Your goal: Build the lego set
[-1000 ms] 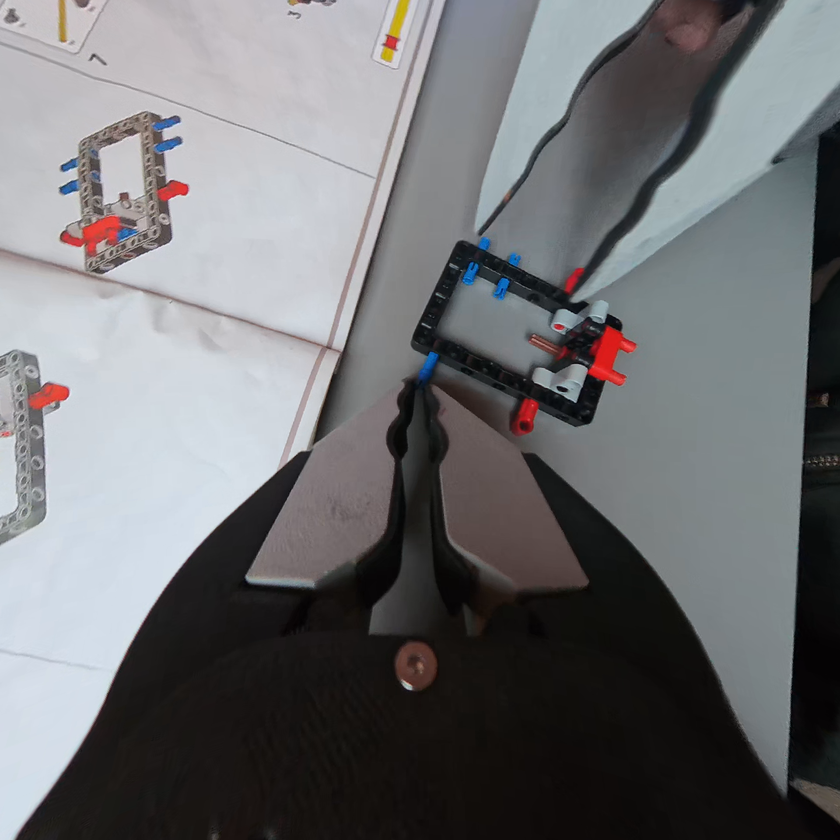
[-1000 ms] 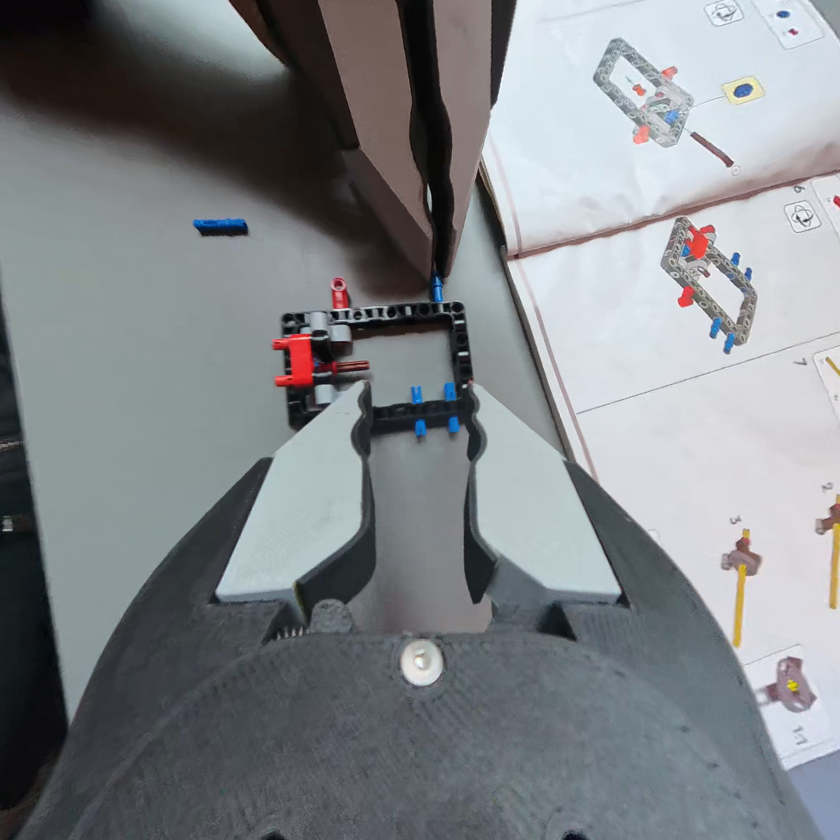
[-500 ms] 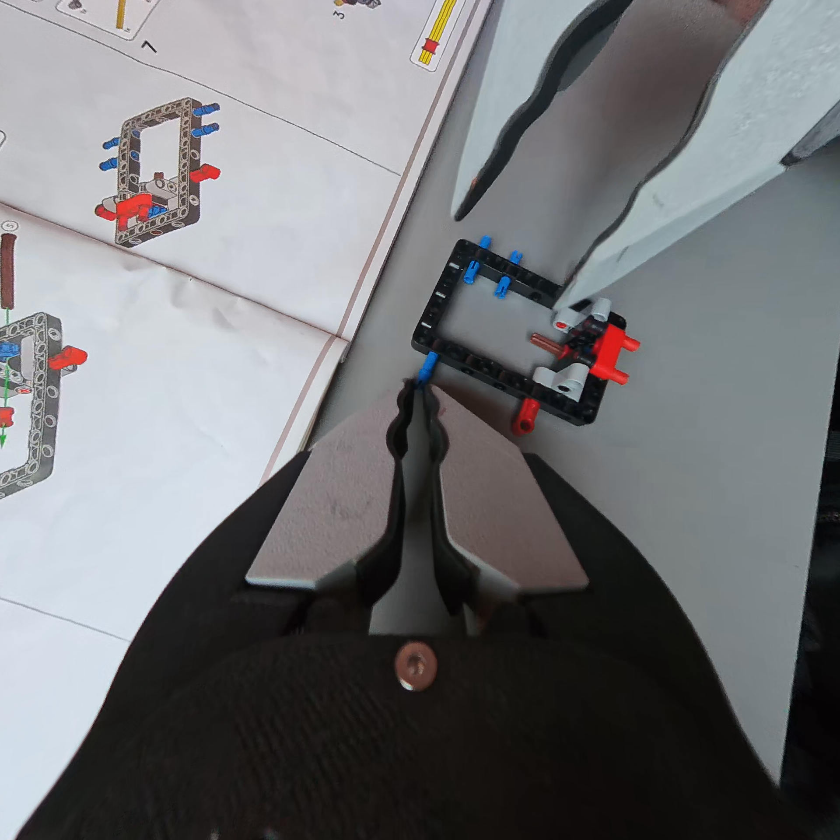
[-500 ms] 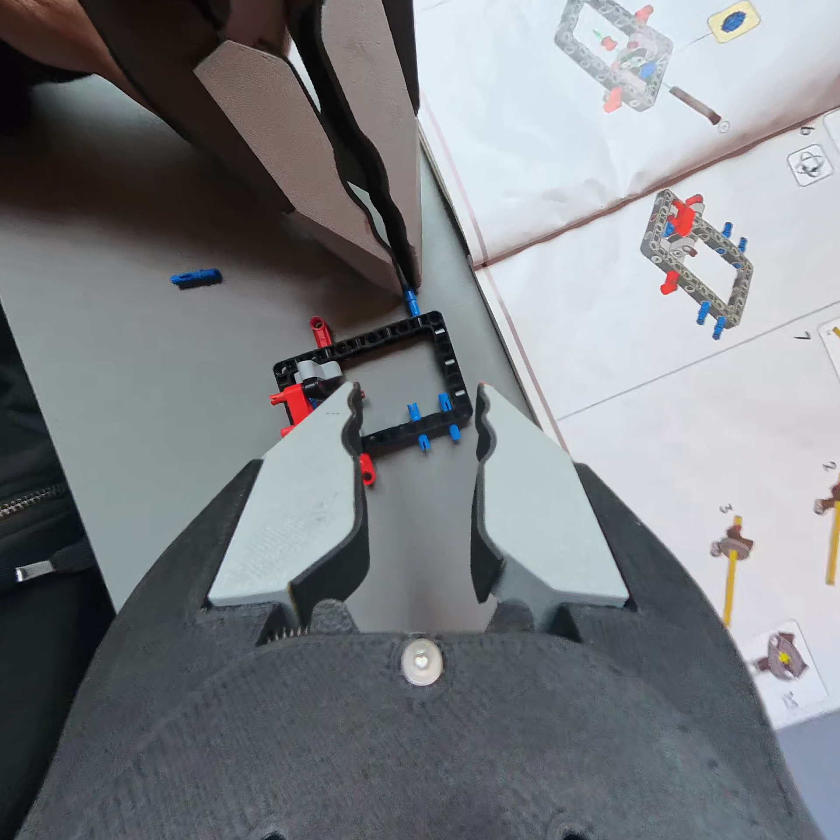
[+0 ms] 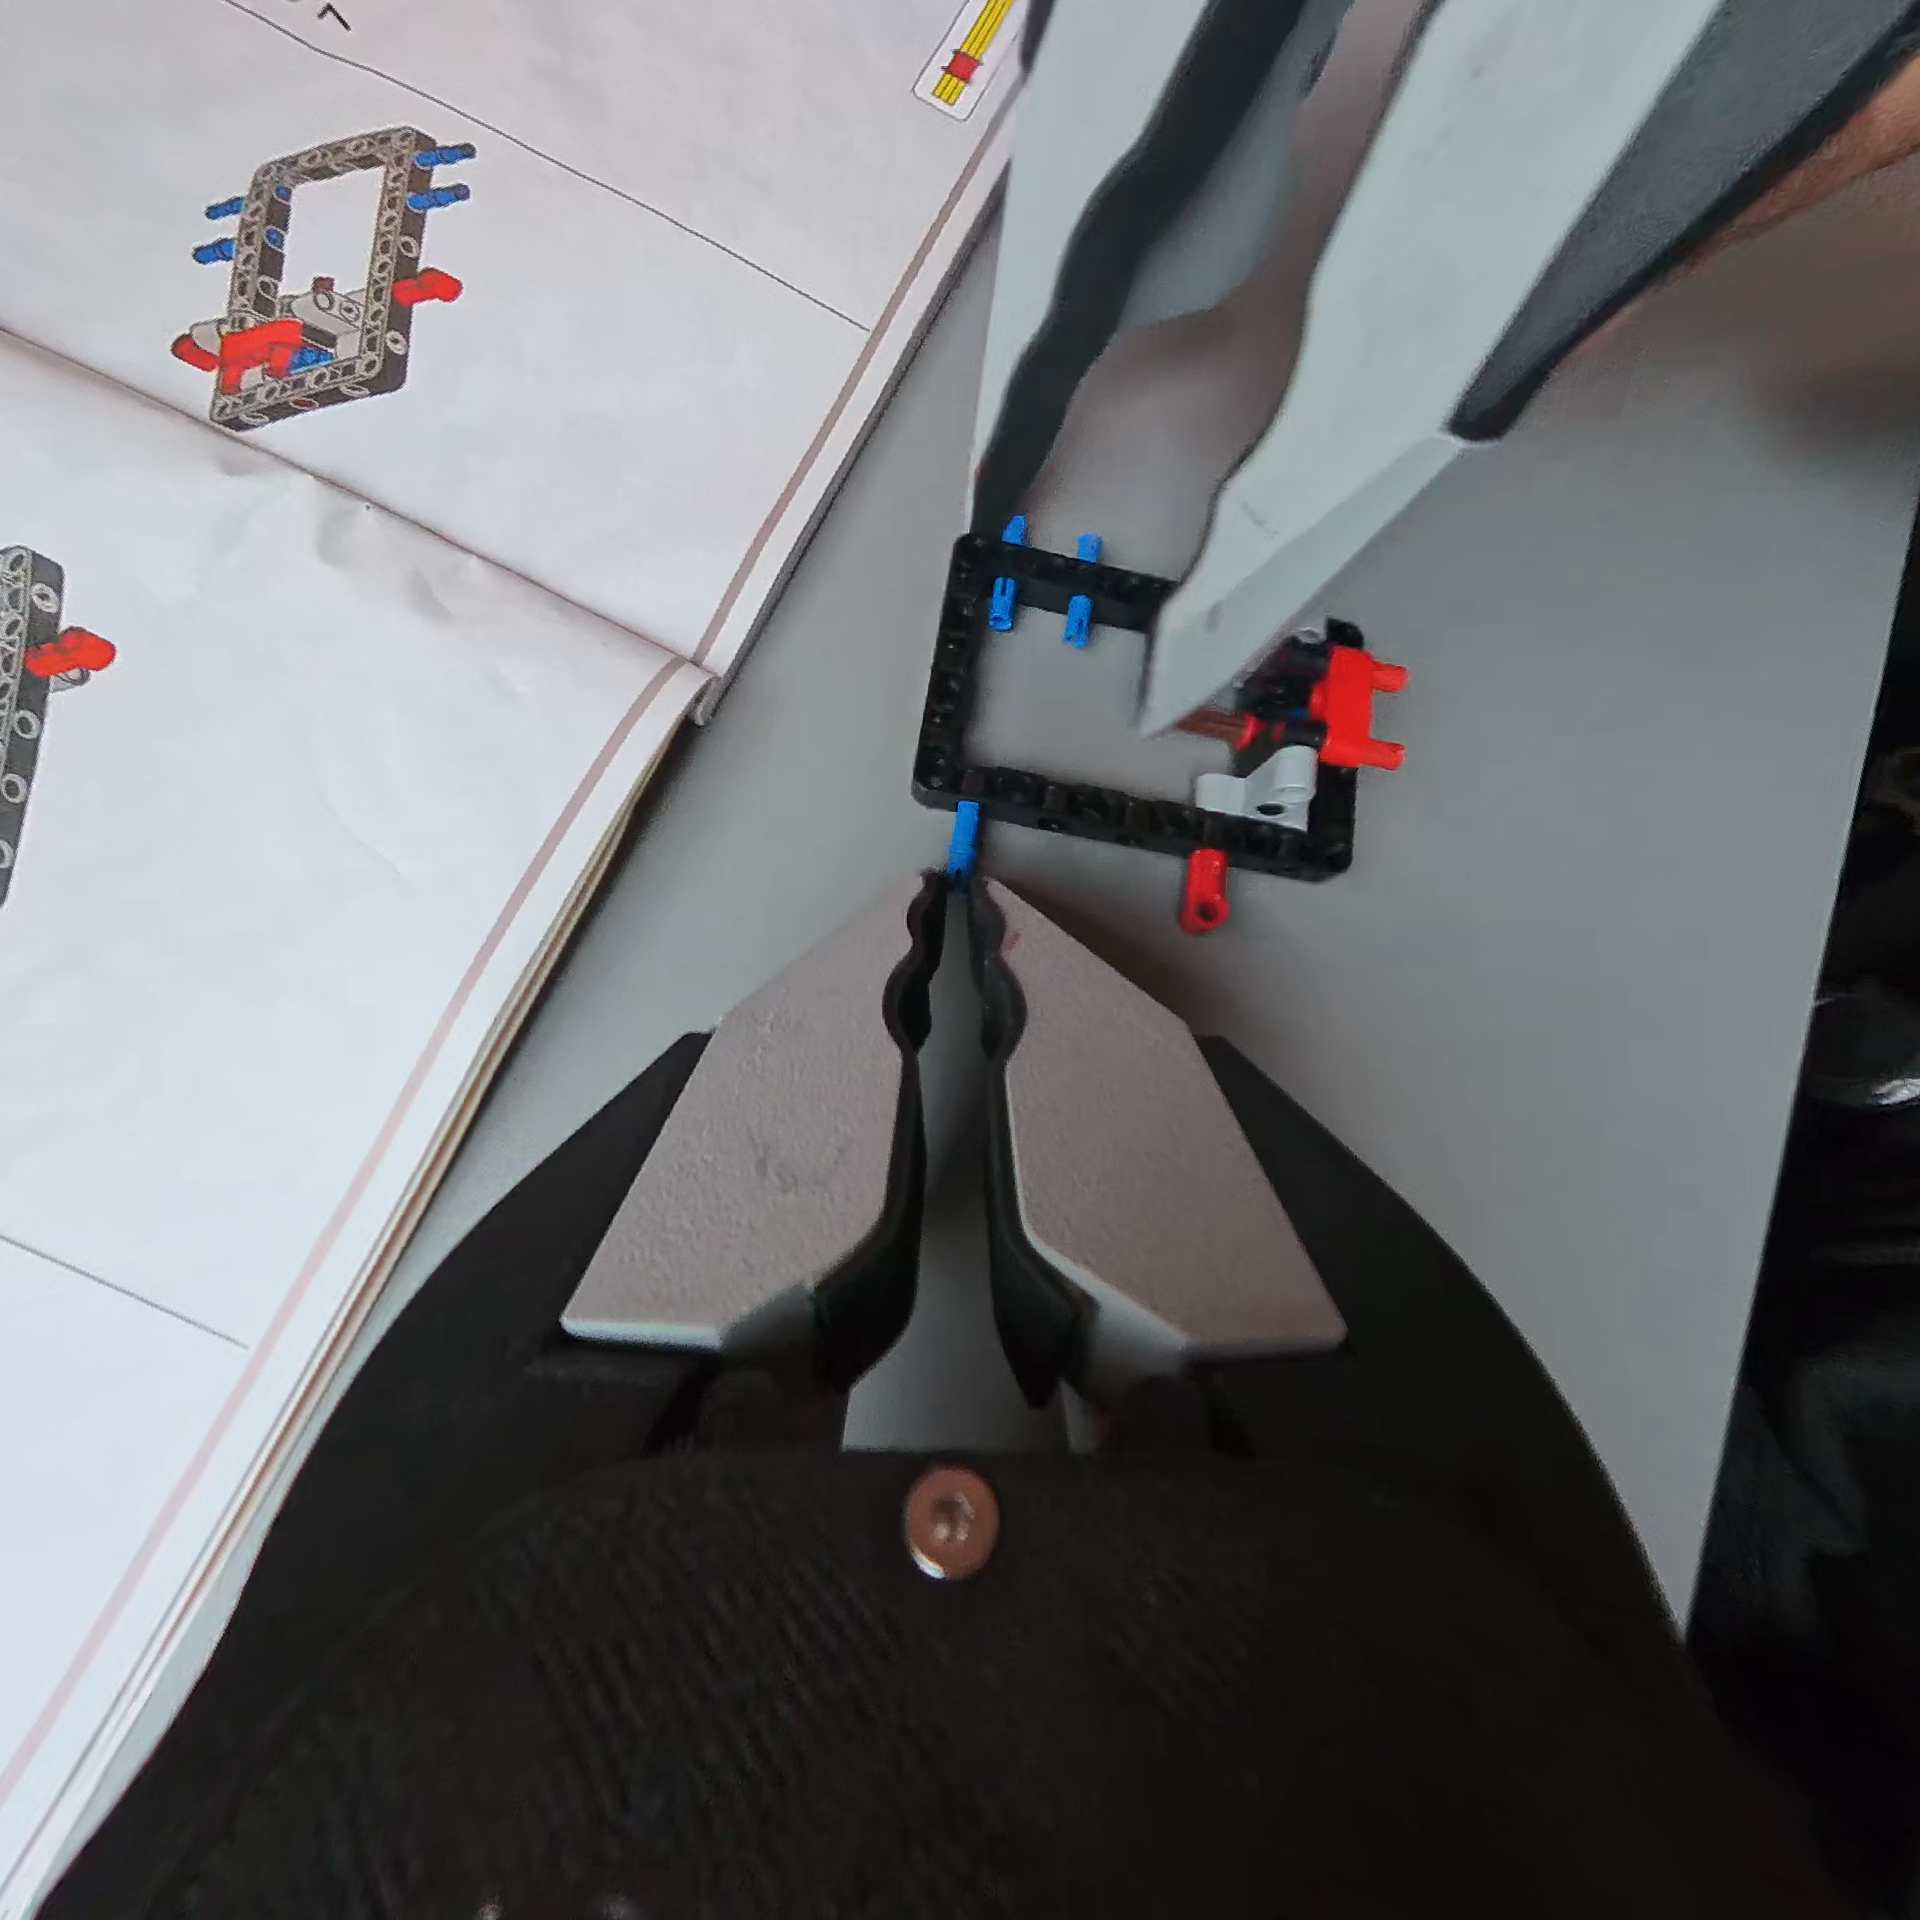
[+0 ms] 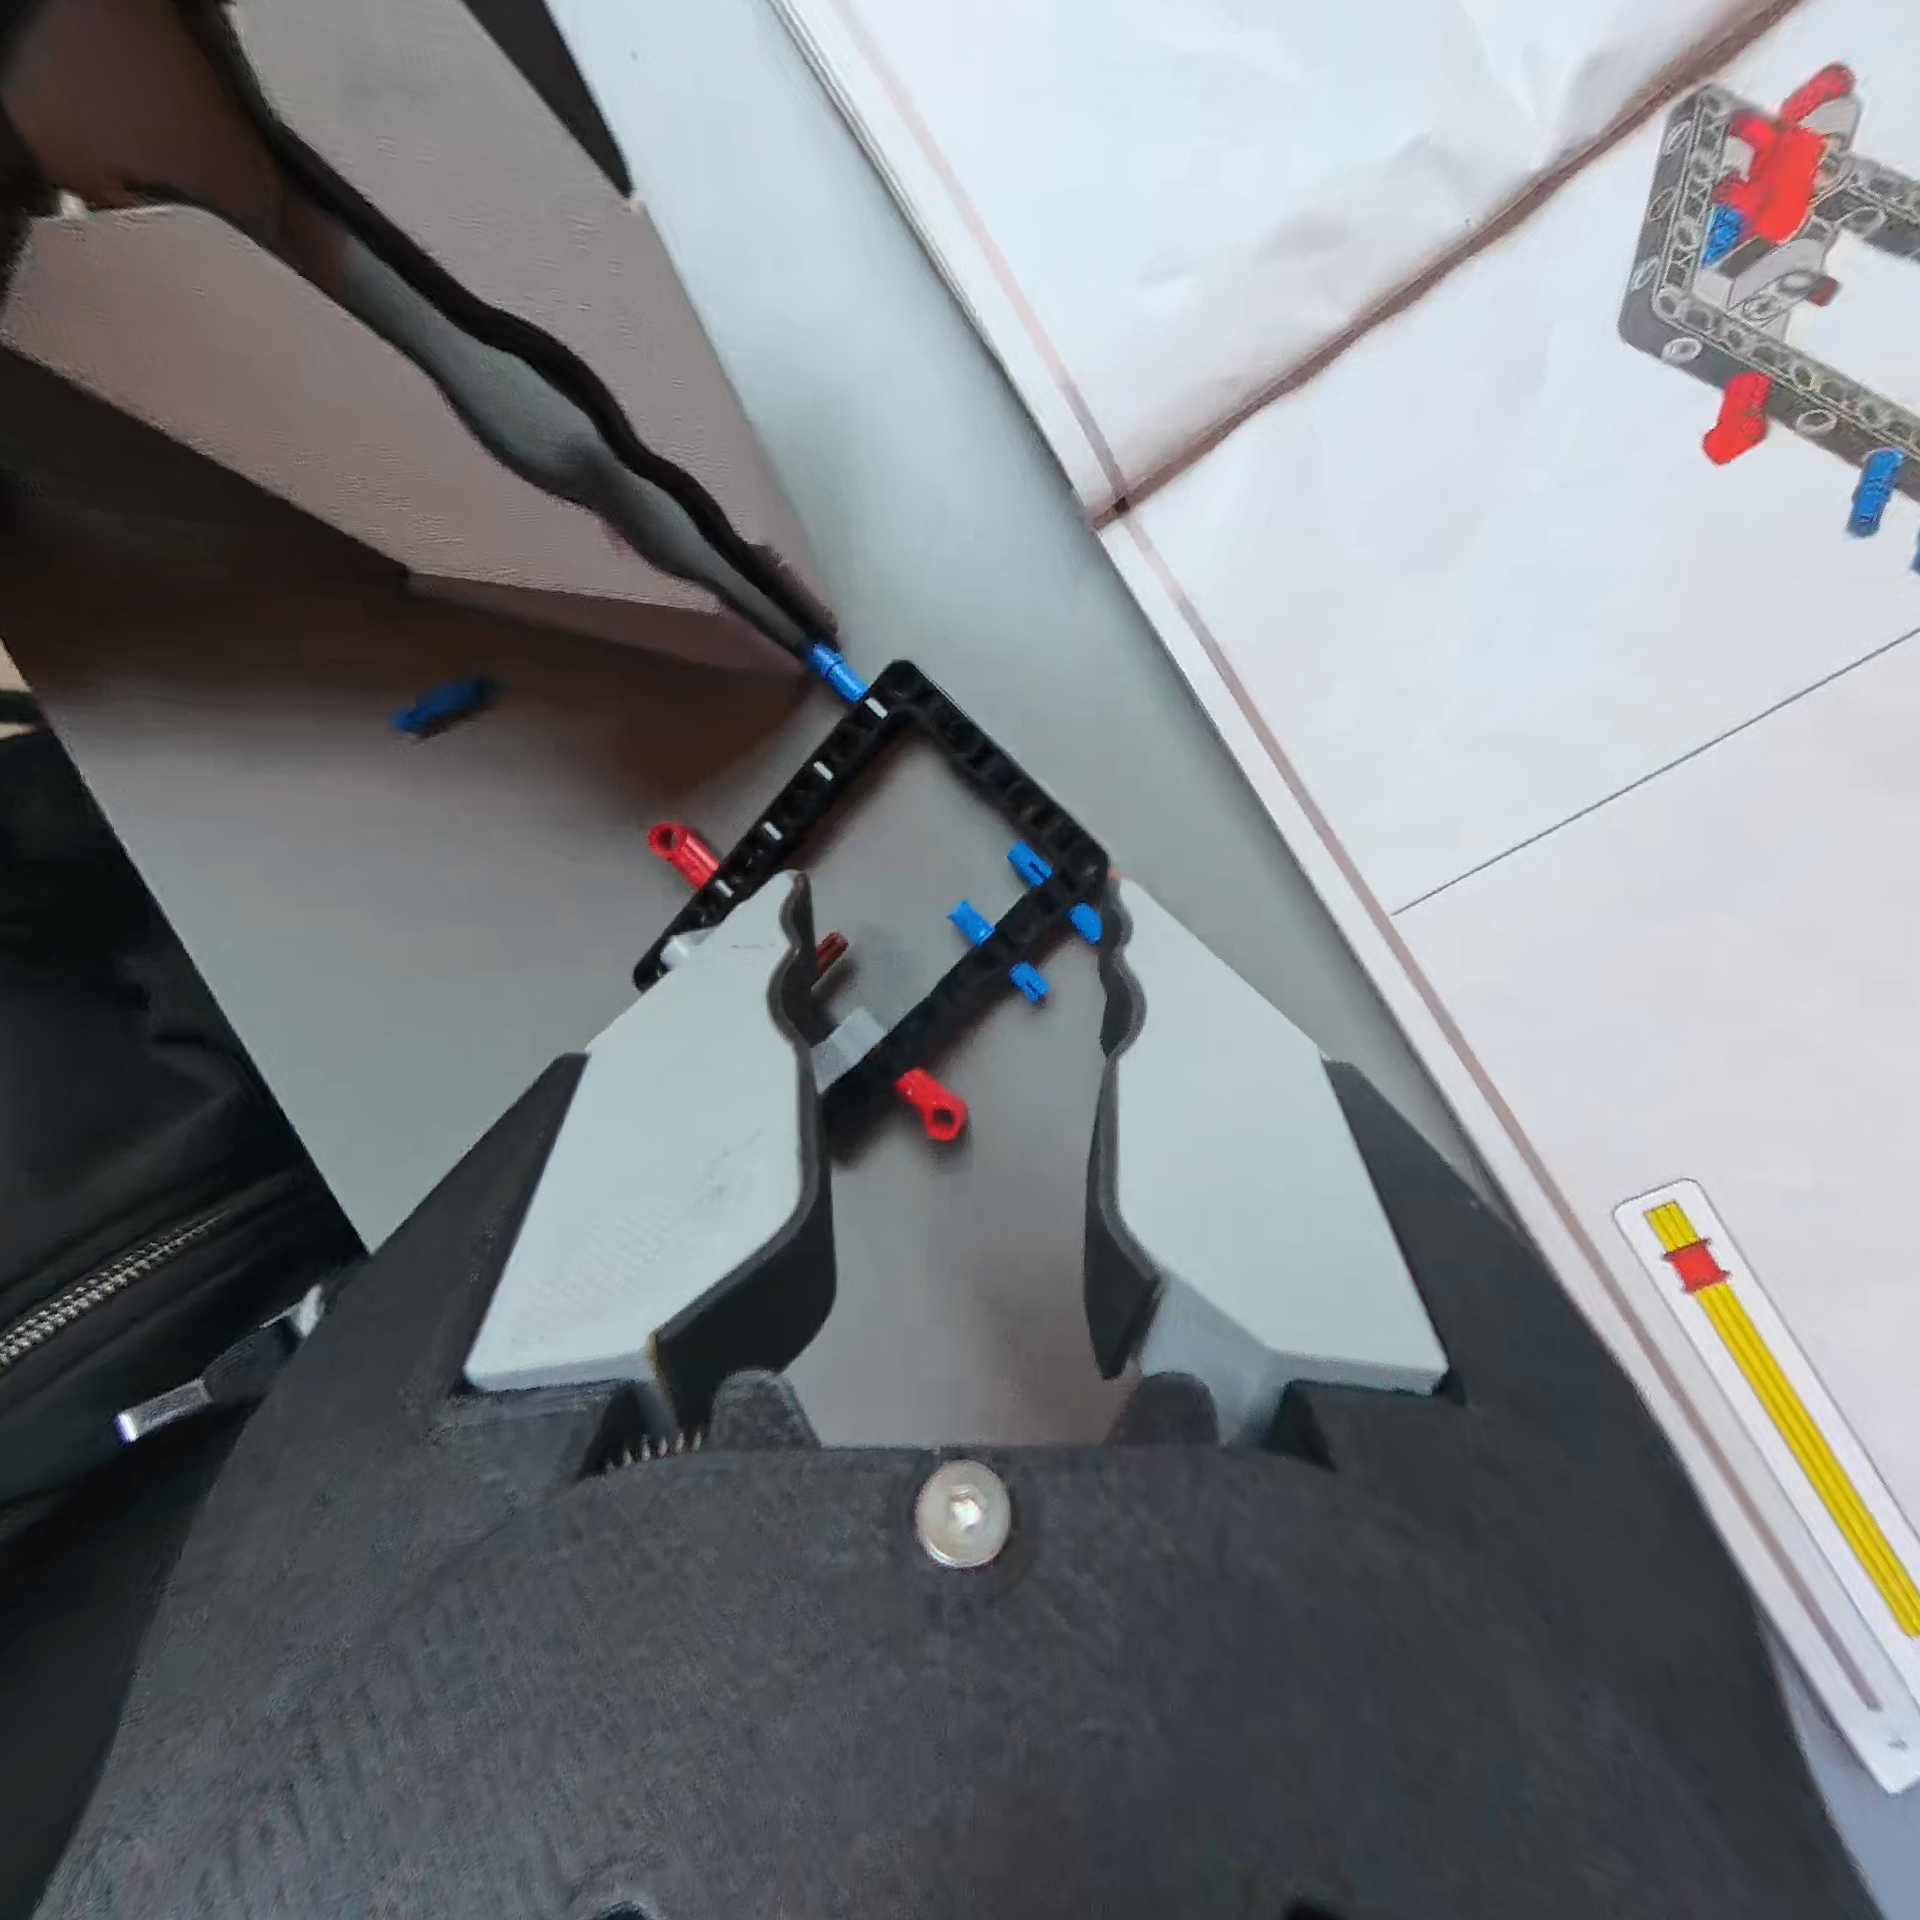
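Note:
A black rectangular frame (image 5: 1049, 805) lies on the grey table, with blue pins, grey connectors and a red connector (image 5: 1351, 707) at one end. My left gripper (image 5: 961, 883) is shut on a blue pin (image 5: 966, 836) that sticks out of the frame's corner. My right gripper (image 6: 956, 914) is open. Its fingers straddle the frame's near bar, which carries two blue pins (image 6: 1023, 862). Its left finger (image 6: 727, 997) hides the connector end. In the left wrist view the right gripper (image 5: 1086, 597) comes in from the top over the frame.
An open instruction booklet (image 5: 416, 675) lies left of the frame, also in the right wrist view (image 6: 1455, 520). A loose blue pin (image 6: 442, 704) lies on the table beyond the frame. Red pins (image 6: 930, 1101) stick out of the frame's sides. The table edge and dark clothing (image 6: 104, 1195) are at left. The gap from one gripper's tips to the other's is roughly 5 centimeters.
My right gripper has moved in and turned, so its open fingers now straddle the frame's bar instead of standing just short of it. My left gripper has stayed shut on the blue pin.

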### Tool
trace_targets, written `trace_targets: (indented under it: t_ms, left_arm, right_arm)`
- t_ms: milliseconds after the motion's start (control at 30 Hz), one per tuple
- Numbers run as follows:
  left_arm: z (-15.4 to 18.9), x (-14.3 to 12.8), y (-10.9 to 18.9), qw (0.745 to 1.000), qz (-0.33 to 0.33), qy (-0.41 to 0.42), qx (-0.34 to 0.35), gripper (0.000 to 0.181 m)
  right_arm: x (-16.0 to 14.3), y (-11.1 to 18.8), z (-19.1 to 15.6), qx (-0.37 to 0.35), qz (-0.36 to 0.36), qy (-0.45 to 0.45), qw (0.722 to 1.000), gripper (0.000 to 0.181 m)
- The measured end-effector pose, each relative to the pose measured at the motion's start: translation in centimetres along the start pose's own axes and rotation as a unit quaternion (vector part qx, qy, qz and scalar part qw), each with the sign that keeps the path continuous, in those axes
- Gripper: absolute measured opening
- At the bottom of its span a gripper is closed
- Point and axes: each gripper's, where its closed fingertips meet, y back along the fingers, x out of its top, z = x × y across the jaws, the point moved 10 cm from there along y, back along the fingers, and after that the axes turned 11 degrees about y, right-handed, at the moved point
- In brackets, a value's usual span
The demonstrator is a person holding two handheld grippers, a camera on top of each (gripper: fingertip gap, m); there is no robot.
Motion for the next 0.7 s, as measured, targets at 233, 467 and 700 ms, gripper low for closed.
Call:
trace_targets:
  t_ms: [233,467,700]
  left_arm:
    - [1.7,-1.1,-0.1,1.000,0.019,0.019,-0.002,0.002]
    - [3.3,-1.7,1.6,0.999,0.040,0.008,0.005,0.009]
    - [4.0,-2.3,1.9,1.000,0.027,-0.012,-0.004,0.010]
  right_arm:
    - [1.3,-0.5,-0.3,-0.053,-0.056,0.067,0.995,0.039]
    - [0.2,1.6,-1.9,-0.033,-0.005,0.017,0.999,0.058]
    - [0.4,0.1,-3.1,-0.017,0.000,0.011,1.000,0.083]
